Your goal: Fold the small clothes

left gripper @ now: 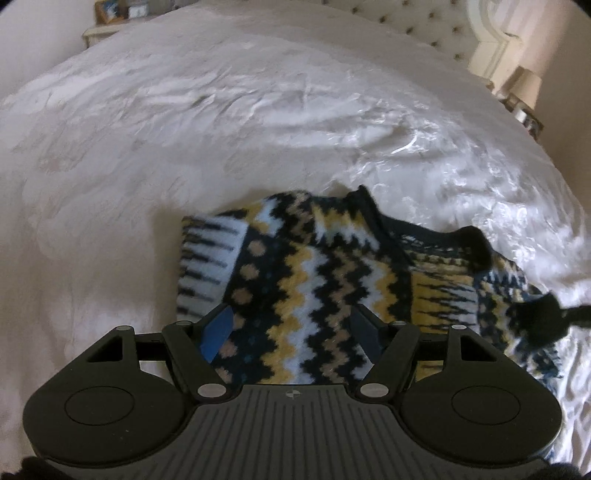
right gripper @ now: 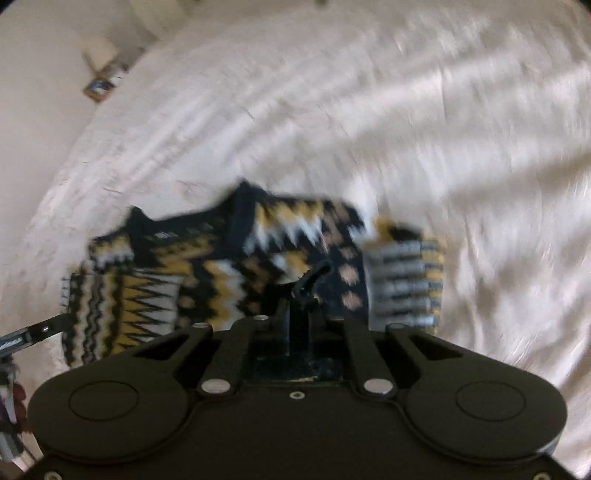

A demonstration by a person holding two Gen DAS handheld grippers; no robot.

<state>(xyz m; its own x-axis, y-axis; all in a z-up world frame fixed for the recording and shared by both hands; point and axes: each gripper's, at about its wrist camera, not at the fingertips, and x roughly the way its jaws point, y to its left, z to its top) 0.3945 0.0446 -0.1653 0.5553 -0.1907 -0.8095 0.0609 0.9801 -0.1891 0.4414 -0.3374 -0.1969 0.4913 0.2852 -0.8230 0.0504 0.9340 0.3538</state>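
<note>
One sweater (left gripper: 314, 273) lies under the parted left gripper (left gripper: 291, 332) (on bed).

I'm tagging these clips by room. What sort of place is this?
Most likely a bedroom. A patterned sweater lies on a wide bed with a white cover, backed by a tufted headboard, with a lamp on a stand beside it.

Patterned sweater (left gripper: 306, 280) on white bed (left gripper: 184, 129)
</note>
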